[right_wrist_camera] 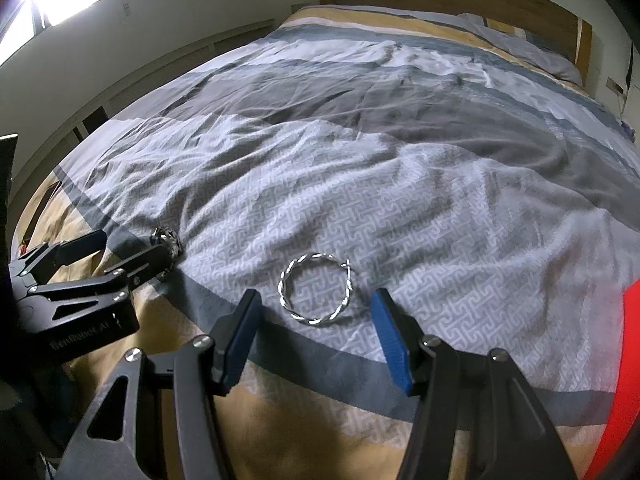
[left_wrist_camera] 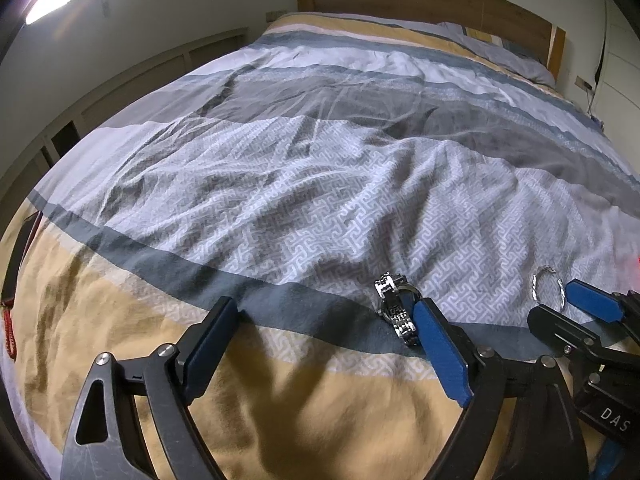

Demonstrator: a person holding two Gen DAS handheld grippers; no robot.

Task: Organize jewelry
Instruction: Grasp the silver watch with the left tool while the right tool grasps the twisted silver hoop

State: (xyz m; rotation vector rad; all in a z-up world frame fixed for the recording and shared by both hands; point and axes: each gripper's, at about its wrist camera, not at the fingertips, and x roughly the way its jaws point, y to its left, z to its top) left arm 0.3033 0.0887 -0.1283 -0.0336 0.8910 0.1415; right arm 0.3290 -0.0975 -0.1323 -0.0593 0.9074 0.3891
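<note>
A silver twisted bangle [right_wrist_camera: 316, 290] lies flat on the bedspread, just ahead of and between the fingers of my open right gripper [right_wrist_camera: 316, 316]. It also shows in the left wrist view [left_wrist_camera: 549, 287], partly hidden by the right gripper [left_wrist_camera: 560, 308]. A silver metal watch [left_wrist_camera: 398, 310] lies on the dark stripe, touching the outer side of the right finger of my open left gripper [left_wrist_camera: 324, 312]. In the right wrist view the watch [right_wrist_camera: 166, 240] peeks out behind the left gripper [right_wrist_camera: 132, 248].
The patterned bedspread [left_wrist_camera: 280, 184] is rumpled, with a wooden headboard [left_wrist_camera: 420, 0] at the far end. A dark object with a red cord [left_wrist_camera: 12, 280] lies at the left edge. Something red [right_wrist_camera: 616, 380] fills the right wrist view's lower right corner.
</note>
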